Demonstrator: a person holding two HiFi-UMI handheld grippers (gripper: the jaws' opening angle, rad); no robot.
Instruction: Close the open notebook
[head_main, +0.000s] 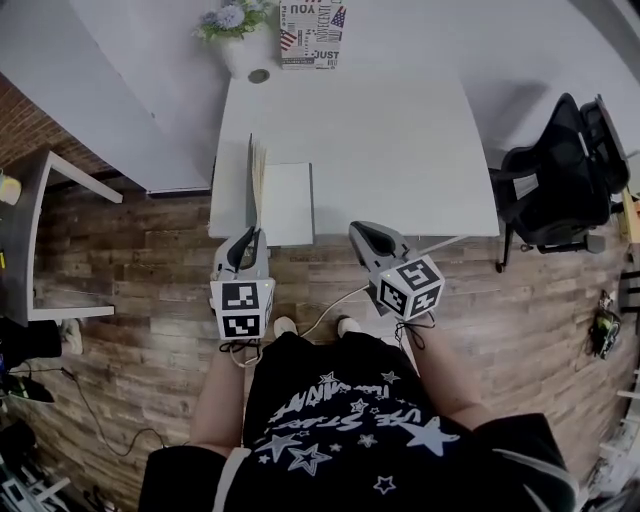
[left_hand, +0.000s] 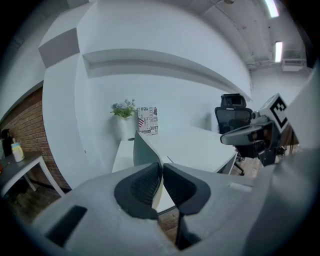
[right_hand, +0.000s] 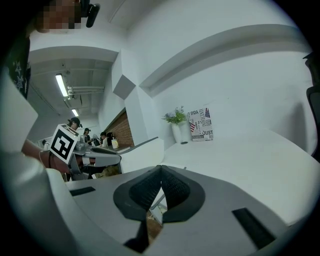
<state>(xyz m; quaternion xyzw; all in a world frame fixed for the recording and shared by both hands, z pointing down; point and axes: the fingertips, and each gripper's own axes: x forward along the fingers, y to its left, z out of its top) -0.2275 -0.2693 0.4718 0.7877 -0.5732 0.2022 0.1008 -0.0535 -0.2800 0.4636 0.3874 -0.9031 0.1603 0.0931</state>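
The notebook (head_main: 288, 203) lies at the front left of the white table (head_main: 400, 140); its left half (head_main: 256, 178) stands upright on edge while the right half lies flat. My left gripper (head_main: 250, 234) hovers at the table's front edge just before the upright half, jaws shut with nothing held. In the left gripper view the raised cover (left_hand: 144, 150) rises right beyond the closed gripper (left_hand: 161, 165). My right gripper (head_main: 357, 228) is off the table's front edge, right of the notebook, and its jaws meet in the right gripper view (right_hand: 161, 168), empty.
A white vase of flowers (head_main: 237, 38) and a printed box (head_main: 311, 35) stand at the table's far edge. A black office chair (head_main: 562, 170) is to the right, a side desk (head_main: 40, 235) to the left. Cables (head_main: 330, 310) lie on the wooden floor.
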